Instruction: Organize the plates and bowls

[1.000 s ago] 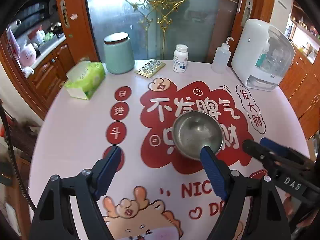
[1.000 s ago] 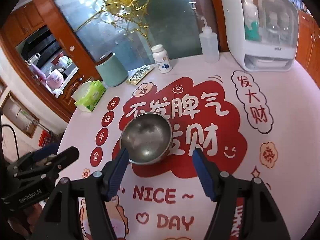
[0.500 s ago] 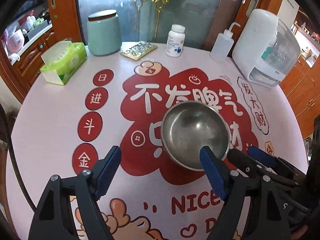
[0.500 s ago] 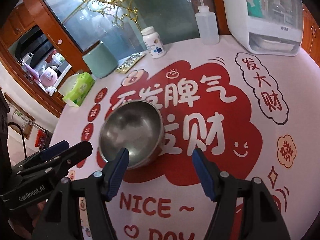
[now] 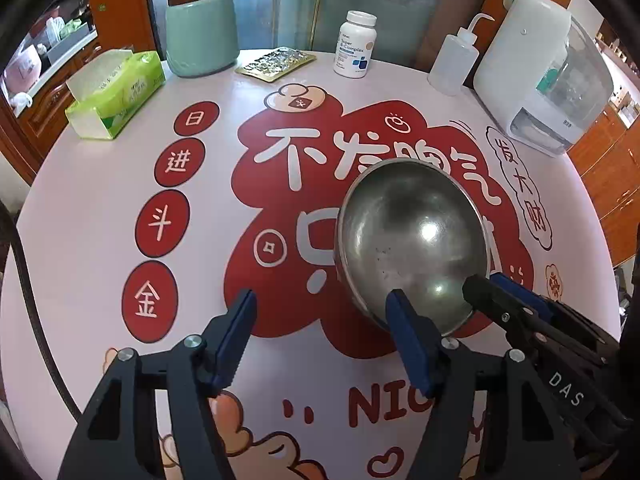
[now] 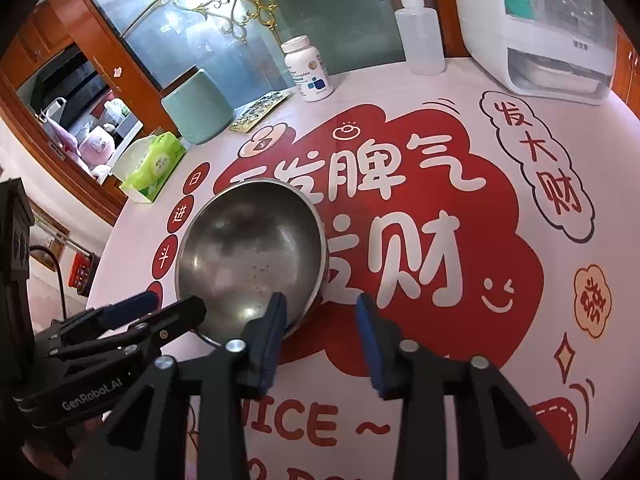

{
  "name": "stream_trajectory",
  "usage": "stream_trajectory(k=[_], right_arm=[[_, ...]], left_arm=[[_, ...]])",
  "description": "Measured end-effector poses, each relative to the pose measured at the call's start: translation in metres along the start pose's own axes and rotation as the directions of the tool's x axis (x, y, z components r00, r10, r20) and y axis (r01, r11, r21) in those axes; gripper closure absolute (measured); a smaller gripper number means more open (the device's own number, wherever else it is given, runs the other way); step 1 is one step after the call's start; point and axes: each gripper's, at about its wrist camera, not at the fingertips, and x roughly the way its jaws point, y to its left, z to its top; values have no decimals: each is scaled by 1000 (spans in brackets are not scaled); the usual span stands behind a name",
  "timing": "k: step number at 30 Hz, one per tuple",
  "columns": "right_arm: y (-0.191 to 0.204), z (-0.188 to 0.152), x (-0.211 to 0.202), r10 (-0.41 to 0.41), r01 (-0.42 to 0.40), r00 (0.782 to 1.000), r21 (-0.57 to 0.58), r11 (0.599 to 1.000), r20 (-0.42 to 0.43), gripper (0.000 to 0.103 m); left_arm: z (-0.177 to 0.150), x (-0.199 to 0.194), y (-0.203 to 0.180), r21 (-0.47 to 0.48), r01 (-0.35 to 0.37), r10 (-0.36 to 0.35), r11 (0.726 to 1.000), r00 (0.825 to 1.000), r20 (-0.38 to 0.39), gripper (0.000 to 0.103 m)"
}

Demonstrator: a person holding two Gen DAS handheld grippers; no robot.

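Observation:
A steel bowl (image 5: pixel 412 236) stands on the round table with the red and pink printed cover; it also shows in the right wrist view (image 6: pixel 250 258). My left gripper (image 5: pixel 320 336) is open, its right finger at the bowl's near rim, its left finger over bare cover. My right gripper (image 6: pixel 322 322) is open, its left finger over the bowl's near rim and its right finger outside the bowl. In the left wrist view the right gripper's fingers (image 5: pixel 520 304) reach the bowl's near right rim. In the right wrist view the left gripper's fingers (image 6: pixel 168 312) reach its near left rim.
At the table's far side stand a green tissue pack (image 5: pixel 116 92), a teal canister (image 5: pixel 200 32), a foil blister pack (image 5: pixel 276 64), a white pill bottle (image 5: pixel 354 44), a squeeze bottle (image 5: pixel 454 60) and a white appliance (image 5: pixel 540 72). Wooden cabinets surround the table.
Both grippers have moved forward and closer to the bowl, which now looks larger. Both have narrowed their jaws somewhat; each has one finger at the bowl's near rim.

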Motion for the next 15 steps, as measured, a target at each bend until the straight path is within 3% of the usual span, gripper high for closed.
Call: stream_trajectory(k=[5, 9, 15], right_arm=[[-3, -2, 0, 33, -33, 999, 18, 999, -15, 82], [-1, -5, -1, 35, -35, 999, 16, 999, -15, 86], [-1, -13, -1, 40, -40, 999, 14, 999, -25, 94]], left_arm=[[-7, 1, -1, -19, 40, -40, 999, 999, -5, 55], [-13, 2, -4, -29, 47, -47, 998, 999, -15, 60], [-20, 4, -9, -7, 62, -62, 998, 998, -30, 77]])
